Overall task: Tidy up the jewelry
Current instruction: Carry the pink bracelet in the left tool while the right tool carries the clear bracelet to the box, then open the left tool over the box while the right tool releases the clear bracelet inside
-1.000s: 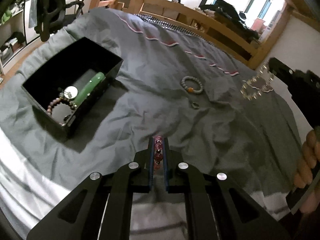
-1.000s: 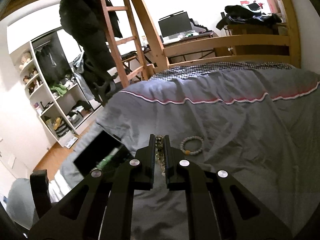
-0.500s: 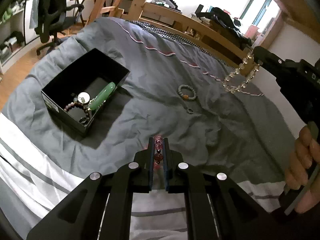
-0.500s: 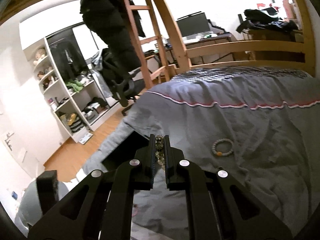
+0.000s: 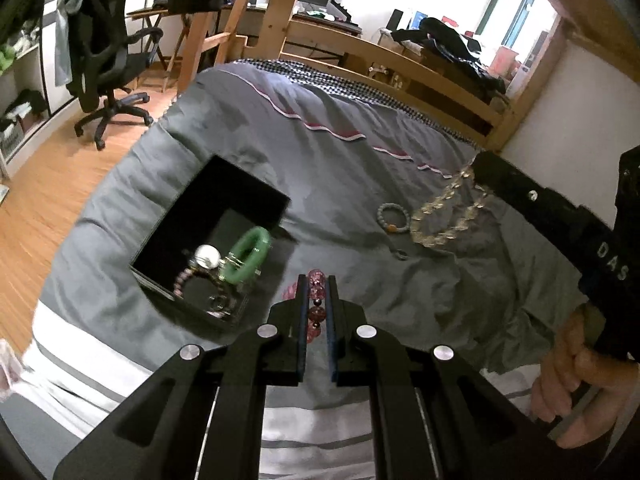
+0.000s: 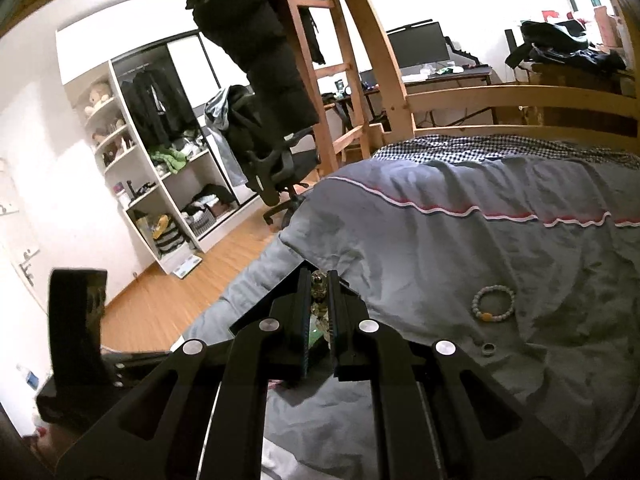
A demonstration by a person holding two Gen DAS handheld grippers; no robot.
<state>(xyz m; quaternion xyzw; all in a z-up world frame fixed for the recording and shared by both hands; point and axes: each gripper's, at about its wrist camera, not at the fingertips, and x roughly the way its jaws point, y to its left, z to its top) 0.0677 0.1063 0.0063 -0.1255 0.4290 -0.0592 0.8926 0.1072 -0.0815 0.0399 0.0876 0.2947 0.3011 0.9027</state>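
Observation:
My left gripper (image 5: 316, 280) is shut on a pink bead bracelet (image 5: 315, 312), held above the grey bed just right of an open black box (image 5: 256, 196). The box holds a green bangle (image 5: 250, 254), a round silver piece (image 5: 207, 257) and a small bead bracelet. My right gripper (image 6: 319, 276) is shut on a clear yellowish bead bracelet (image 6: 319, 292); in the left wrist view that bracelet (image 5: 444, 220) hangs from it at the right. A pale bead bracelet (image 5: 393, 218) (image 6: 493, 304) and a small ring (image 5: 401, 255) (image 6: 488, 349) lie on the bedspread.
The grey bedspread (image 5: 328, 168) is wrinkled, with a striped sheet at the near edge. A wooden bed rail (image 5: 384, 64) runs along the far side. An office chair (image 5: 108, 64) and shelves (image 6: 160, 184) stand on the wooden floor to the left.
Both grippers have swung left with their bracelets. The box is now nearer the left gripper. The right gripper's clear bracelet has moved down over the bed.

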